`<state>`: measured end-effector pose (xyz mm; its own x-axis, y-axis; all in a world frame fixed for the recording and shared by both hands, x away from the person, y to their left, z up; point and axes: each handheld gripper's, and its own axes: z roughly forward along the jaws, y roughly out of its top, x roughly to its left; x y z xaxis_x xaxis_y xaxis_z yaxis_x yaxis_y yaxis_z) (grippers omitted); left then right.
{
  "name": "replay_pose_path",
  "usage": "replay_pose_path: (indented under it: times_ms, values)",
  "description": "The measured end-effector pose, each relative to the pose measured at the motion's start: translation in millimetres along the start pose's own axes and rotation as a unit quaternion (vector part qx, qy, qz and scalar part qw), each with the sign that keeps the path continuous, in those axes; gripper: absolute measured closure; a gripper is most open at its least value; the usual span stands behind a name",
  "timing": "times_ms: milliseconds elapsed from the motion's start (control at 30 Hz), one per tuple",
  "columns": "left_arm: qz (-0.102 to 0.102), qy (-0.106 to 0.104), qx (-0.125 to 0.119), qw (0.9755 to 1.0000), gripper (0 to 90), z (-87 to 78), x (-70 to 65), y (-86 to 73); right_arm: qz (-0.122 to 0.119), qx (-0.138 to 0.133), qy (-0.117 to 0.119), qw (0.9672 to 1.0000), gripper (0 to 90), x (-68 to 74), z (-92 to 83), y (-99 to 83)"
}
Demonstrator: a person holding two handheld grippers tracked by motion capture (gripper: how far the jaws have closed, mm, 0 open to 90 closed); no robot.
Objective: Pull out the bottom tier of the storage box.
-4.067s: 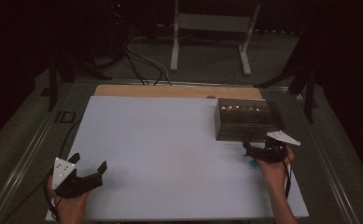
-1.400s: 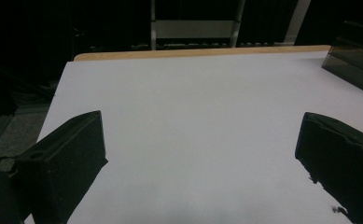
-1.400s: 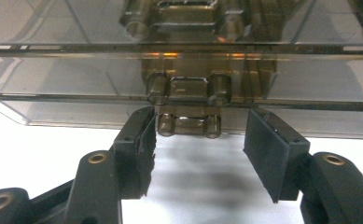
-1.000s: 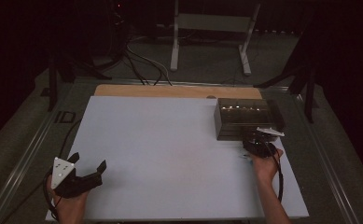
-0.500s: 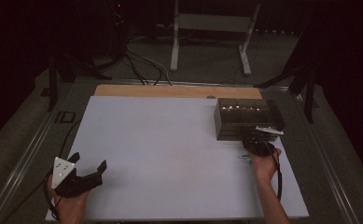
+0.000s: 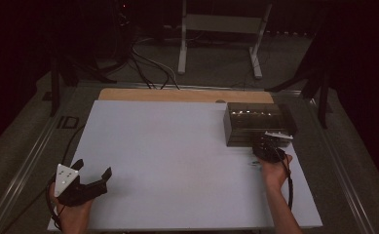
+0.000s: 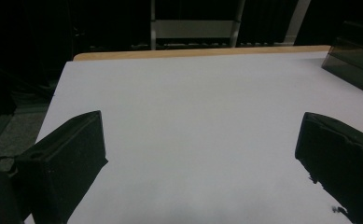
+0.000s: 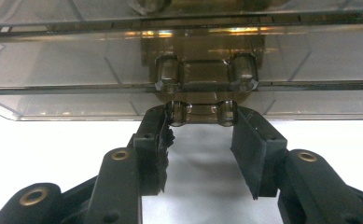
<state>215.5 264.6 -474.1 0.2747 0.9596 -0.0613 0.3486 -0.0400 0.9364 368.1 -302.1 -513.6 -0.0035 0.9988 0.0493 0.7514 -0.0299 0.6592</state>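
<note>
Smoked-plastic box point(image 6: 255, 123): no legible label; right gripper point(image 8: 202, 122) pinching its front latch point(image 8: 201, 112), jaws just closing; left gripper point(image 7: 198, 154) spread.

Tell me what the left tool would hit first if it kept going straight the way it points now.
Probably nothing soon: the left tool points across the bare white board with its jaws wide apart. Beyond the board's far edge stands a pale metal frame. The smoky clear box sits off to one side, seemingly outside that line.
</note>
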Motion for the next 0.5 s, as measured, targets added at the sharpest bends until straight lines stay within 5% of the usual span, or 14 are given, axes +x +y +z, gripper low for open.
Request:
replay_pose_path:
  times_ms: [500]
  values:
    - [-0.002,0.004,-0.001,1.0000,3.3,-2.0,1.8,-0.3,-0.017,0.012,0.000,0.9998,56.5,-0.7,-7.1,-5.2]
